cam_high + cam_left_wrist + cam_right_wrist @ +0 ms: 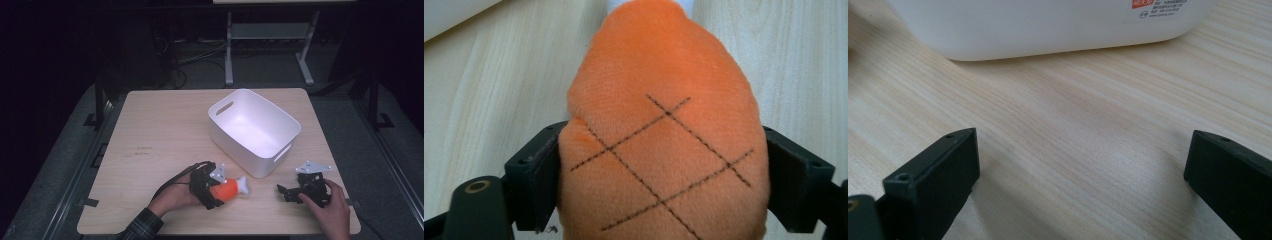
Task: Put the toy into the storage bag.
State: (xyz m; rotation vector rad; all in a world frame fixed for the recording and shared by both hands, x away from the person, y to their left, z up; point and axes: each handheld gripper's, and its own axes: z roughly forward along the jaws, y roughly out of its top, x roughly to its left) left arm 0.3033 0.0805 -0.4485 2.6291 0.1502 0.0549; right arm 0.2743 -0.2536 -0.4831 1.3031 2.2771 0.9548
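An orange plush toy shaped like a drumstick with a white bone end (231,188) is clamped between the jaws of the left gripper (214,188), near the front edge of the light wooden table (160,135). In the left gripper view, both jaws are pressed against the toy's stitched sides. The white rectangular plastic bin with handle slots (253,131) is set just behind it. The right gripper (292,192) is held low over bare table beside the bin, its jaws spread wide and empty.
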